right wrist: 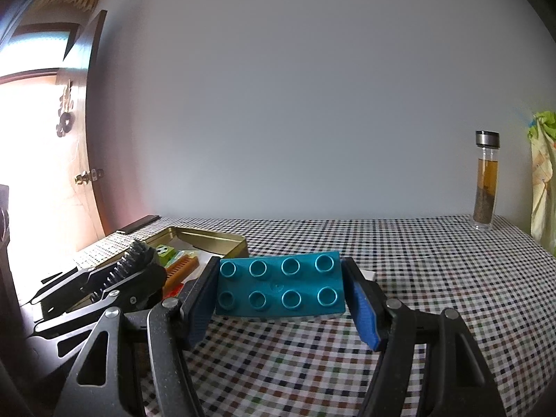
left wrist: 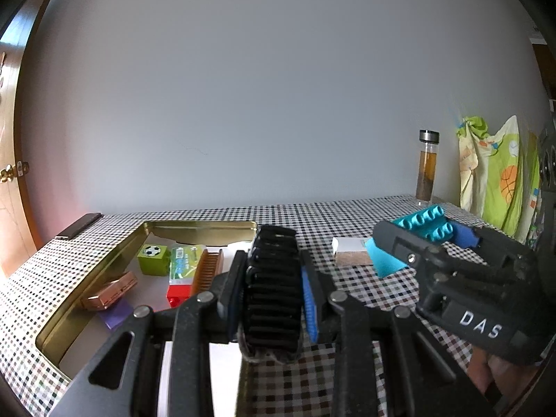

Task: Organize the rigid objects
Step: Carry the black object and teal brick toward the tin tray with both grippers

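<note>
My left gripper (left wrist: 272, 292) is shut on a black comb-like brush (left wrist: 272, 278), held above the table by the right edge of the gold tin (left wrist: 87, 278). The tin holds a green football cube (left wrist: 153, 260), a green-and-red block (left wrist: 180, 274), an orange comb (left wrist: 207, 271), a copper case (left wrist: 109, 292) and a purple piece (left wrist: 116, 314). My right gripper (right wrist: 281, 288) is shut on a teal studded brick (right wrist: 279, 286), held above the checked cloth to the right of the tin (right wrist: 208, 239). The right gripper with the brick (left wrist: 425, 224) also shows in the left wrist view.
A glass bottle with brown contents (right wrist: 485, 180) stands at the table's back right. A white-and-cork block (left wrist: 351, 252) lies on the cloth. A dark phone-like slab (left wrist: 78, 226) lies at the back left. A patterned cloth (left wrist: 493, 177) hangs at the right. A wooden door (right wrist: 83, 139) is at the left.
</note>
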`<action>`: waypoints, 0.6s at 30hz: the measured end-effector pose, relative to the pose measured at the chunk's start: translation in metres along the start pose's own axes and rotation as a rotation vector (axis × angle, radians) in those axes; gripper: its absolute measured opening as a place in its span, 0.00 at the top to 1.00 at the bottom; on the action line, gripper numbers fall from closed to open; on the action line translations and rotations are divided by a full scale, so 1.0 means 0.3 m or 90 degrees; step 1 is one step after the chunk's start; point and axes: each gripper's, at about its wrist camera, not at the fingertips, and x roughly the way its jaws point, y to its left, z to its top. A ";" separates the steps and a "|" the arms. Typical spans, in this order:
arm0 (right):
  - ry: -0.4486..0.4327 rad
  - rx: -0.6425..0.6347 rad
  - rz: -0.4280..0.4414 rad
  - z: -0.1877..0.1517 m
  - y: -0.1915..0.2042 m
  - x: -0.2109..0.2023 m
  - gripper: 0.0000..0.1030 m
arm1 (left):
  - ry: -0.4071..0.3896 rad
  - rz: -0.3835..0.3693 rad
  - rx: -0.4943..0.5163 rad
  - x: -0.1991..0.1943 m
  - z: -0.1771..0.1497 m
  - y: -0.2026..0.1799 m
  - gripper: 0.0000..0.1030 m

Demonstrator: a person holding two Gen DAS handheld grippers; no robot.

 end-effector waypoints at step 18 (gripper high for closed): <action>0.002 -0.027 0.020 -0.005 0.085 0.015 0.33 | -0.021 0.027 -0.026 -0.034 -0.007 0.097 0.73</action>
